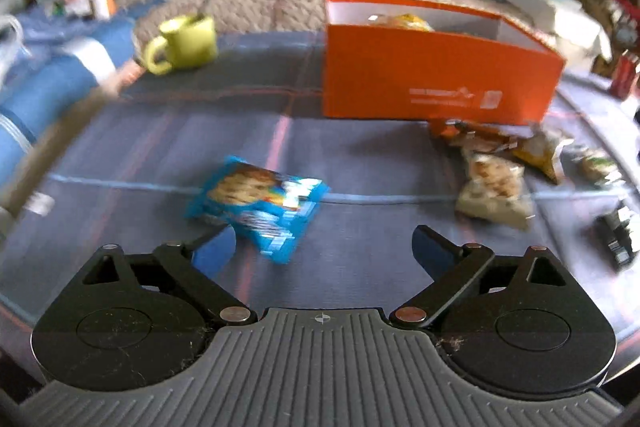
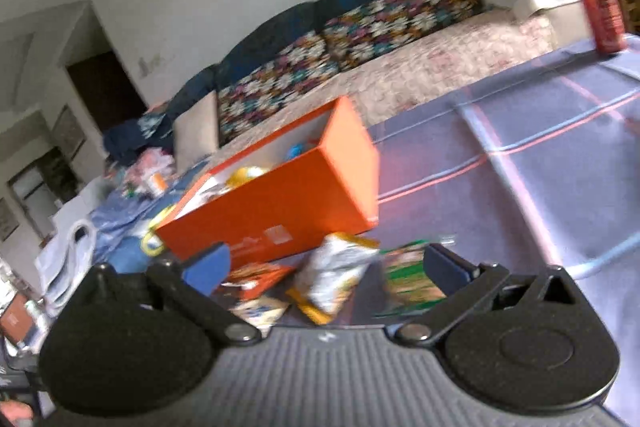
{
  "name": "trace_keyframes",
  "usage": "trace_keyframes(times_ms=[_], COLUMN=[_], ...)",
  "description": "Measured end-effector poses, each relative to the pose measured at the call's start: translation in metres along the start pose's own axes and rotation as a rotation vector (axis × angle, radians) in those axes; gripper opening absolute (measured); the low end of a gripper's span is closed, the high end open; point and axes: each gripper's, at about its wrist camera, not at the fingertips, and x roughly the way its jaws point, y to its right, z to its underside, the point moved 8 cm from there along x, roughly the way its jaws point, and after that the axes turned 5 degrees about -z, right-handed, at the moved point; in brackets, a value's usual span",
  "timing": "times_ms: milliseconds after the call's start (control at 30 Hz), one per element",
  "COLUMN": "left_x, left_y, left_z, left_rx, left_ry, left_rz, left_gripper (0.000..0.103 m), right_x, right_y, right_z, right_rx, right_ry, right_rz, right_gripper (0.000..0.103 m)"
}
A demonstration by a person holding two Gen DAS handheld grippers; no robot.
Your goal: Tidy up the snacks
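Both grippers are held spread wide above the tablecloth [image 1: 360, 147].
A blue cookie packet [image 1: 260, 203] and green mug [image 1: 186, 43] are seen only by the left gripper [image 1: 322, 247]; a red can [image 2: 606, 19] only by the right gripper [image 2: 326, 263], near the orange box [image 2: 288, 203].

Both wrist views low over table, sharing orange box [image 1: 436, 71] [image 2: 280, 203]

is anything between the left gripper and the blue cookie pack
Nothing visible. The left gripper is open with the blue cookie pack lying flat on the tablecloth just ahead, toward its left finger. The other snacks sit off to the right.
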Motion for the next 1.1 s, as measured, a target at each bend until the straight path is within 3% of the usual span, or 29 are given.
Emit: trace_keyframes(times_ms=[67,200,367,400,433,500,533,567,933,1033,1100], left_x=[0.003,0.015,0.052,0.062,0.07,0.078,0.078,0.077,0.033,0.029,0.031], left_y=[0.019,0.075,0.129,0.134,0.137,0.135,0.133,0.129,0.055,0.049,0.046], left_z=[-0.006,-0.015,-0.027,-0.03,-0.032,-0.034,-0.034,-0.035,0.005,0.004,0.0], left_rx=[0.015,0.157,0.288,0.292,0.294,0.263,0.235,0.219,0.139,0.096,0.049], left_ry=[0.004,0.023,0.025,0.013,0.006,-0.002,-0.014,-0.017,-0.047,-0.071,-0.08], left_rz=[0.057,0.166,0.171,0.165,0.16,0.184,0.208,0.213,0.125,0.163,0.194], left_gripper=[0.073,0.075,0.073,0.068,0.055,0.041,0.025,0.018,0.022,0.025,0.026], right_x=[-0.004,-0.014,-0.025,-0.025,-0.026,-0.026,-0.025,-0.025,-0.031,-0.057,-0.057], right_y=[0.02,0.042,0.037,0.036,0.036,0.037,0.039,0.039,0.018,0.0,-0.012], right_z=[0.004,0.009,0.003,0.003,0.004,0.006,0.006,0.007,0.024,0.048,0.061], right_rx=[0.039,0.121,0.073,0.07,0.071,0.072,0.07,0.069,-0.01,0.13,0.18], right_ry=[-0.009,-0.012,0.0,-0.009,-0.015,-0.029,-0.035,-0.039,-0.11,-0.087,-0.132], right_rz=[0.047,0.076,0.086,0.082,0.077,0.069,0.071,0.076,0.086,0.001,-0.053], right_gripper=[0.103,0.103,0.103,0.103,0.103,0.103,0.103,0.103,0.103,0.103,0.103])
